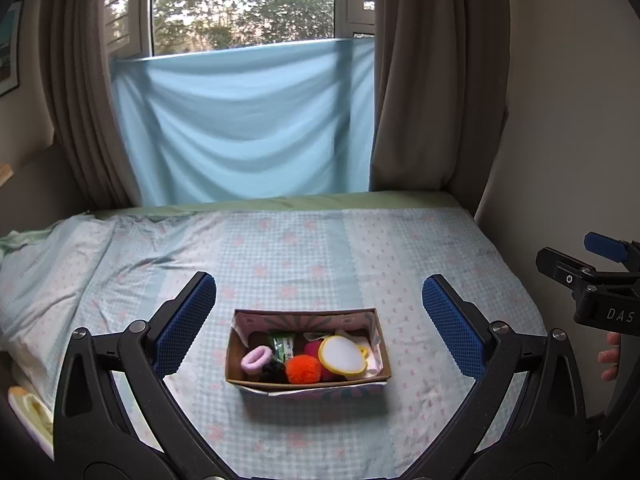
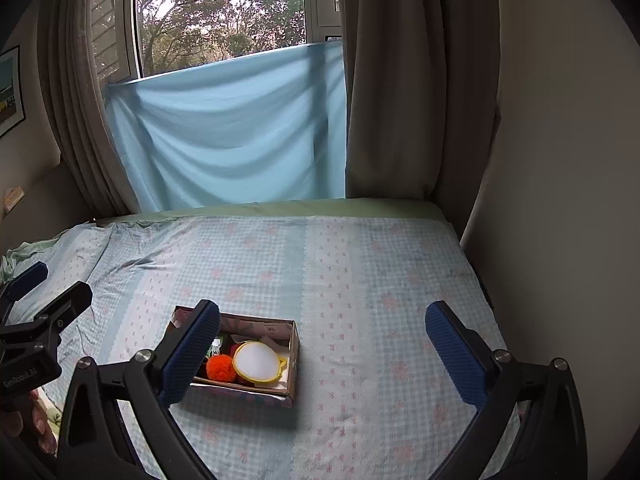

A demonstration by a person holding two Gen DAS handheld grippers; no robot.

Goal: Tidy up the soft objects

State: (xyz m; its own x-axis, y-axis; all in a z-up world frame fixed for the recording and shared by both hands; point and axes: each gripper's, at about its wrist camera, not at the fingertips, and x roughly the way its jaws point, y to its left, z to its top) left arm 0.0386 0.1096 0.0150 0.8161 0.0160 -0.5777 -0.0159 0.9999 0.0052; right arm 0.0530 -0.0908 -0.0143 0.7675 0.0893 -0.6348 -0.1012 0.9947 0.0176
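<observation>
- box [image 1: 308,387] on bed [image 1: 280,248], long axis left-right
- inside: one orange pompom [image 1: 303,368], one pink scrunchie [image 1: 256,358], one yellow-rimmed puff [image 1: 343,356]
- left gripper [image 1: 319,320], right gripper [image 2: 322,344] both wide open, empty

Left tongs [image 1: 319,320] wide apart, holding nothing, blue pads [image 1: 188,322] facing inward. Right tongs [image 2: 323,350] likewise spread and unloaded (both raised, pointing forward, side by side). Fingers of a hand [image 1: 610,356] visible behind right unit.

Dim window daylight, fisheye-warped edges
</observation>
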